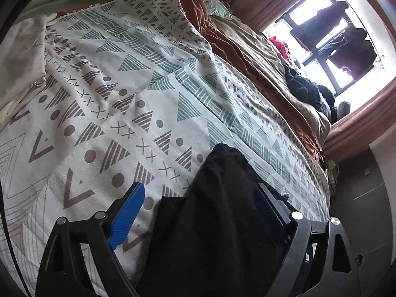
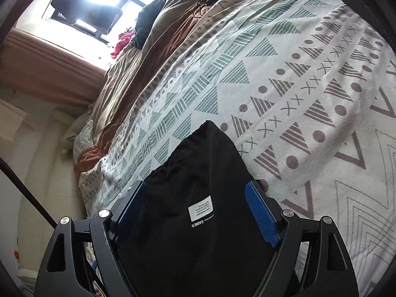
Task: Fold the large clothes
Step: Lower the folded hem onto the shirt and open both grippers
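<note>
While your two grippers hang over the bed [image 1: 104, 113], the black garment [image 2: 198, 198] lies on the patterned spread [image 2: 284, 79] right beneath them. It is plain black cloth, softly creased, bunched to a rounded top edge, with a white label [image 2: 201, 210] bearing small print near its middle. On your right gripper [image 2: 198, 205] both blue-padded fingers [image 2: 259, 212] stand apart on either side of the cloth; the garment fills the gap between them, but the pads do not pinch it. On your left gripper [image 1: 198, 212] the fingers are spread wide too: one blue pad [image 1: 127, 212] sits clear of the cloth over the spread, the other is half hidden behind the black fold.

Only the right view shows the label. Only the left view shows a pale garment [image 1: 22, 61] lying at the bed's far left edge. Both views show the brown quilt [image 1: 247, 57] heaped along the far side, the window [image 1: 329, 37] with dark clothes hanging in it, and a red cloth [image 2: 122, 43] near the sill.
</note>
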`<state>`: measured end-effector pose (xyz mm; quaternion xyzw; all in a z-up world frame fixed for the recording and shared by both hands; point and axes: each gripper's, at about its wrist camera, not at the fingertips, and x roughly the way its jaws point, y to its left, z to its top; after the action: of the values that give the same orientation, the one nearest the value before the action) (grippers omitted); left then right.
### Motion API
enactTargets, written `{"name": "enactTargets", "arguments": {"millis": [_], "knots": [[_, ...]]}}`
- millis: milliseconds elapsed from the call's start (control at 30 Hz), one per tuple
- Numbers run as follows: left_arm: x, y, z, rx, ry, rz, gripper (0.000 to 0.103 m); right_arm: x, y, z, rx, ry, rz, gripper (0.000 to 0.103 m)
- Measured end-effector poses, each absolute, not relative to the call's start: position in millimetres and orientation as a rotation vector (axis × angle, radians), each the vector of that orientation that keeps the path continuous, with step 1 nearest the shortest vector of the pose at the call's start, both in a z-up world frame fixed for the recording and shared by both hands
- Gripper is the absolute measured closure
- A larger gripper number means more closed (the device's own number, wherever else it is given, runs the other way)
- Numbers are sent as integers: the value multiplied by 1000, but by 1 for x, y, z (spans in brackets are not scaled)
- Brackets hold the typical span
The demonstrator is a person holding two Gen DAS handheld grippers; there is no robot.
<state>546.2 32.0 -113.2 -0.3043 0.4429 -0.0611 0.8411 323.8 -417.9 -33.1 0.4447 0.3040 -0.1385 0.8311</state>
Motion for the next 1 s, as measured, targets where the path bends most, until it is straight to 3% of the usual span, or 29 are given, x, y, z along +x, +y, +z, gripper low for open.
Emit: {"name": "enactTargets", "arguments": {"millis": [367,567,633,800,900,1000], "knots": [[513,32,-132,-538,1084,-195,30,298,-415,-26,849,762,-313,22],[491,18,-140,-463,1143,-225,31,283,-407,-32,821,800,-328,22],[487,15,-141,-430,1152,-229,39,280,-402,-35,809,812,-329,22],[478,15,-153,-383,1191,-217,80,269,-391,-44,797,851,-325,45],[469,13,-153,-322,1192,-210,94,265,-386,-48,782,872,-307,58],[456,15,-149,-278,1185,-195,98,264,-384,-51,774,888,-295,78]]}}
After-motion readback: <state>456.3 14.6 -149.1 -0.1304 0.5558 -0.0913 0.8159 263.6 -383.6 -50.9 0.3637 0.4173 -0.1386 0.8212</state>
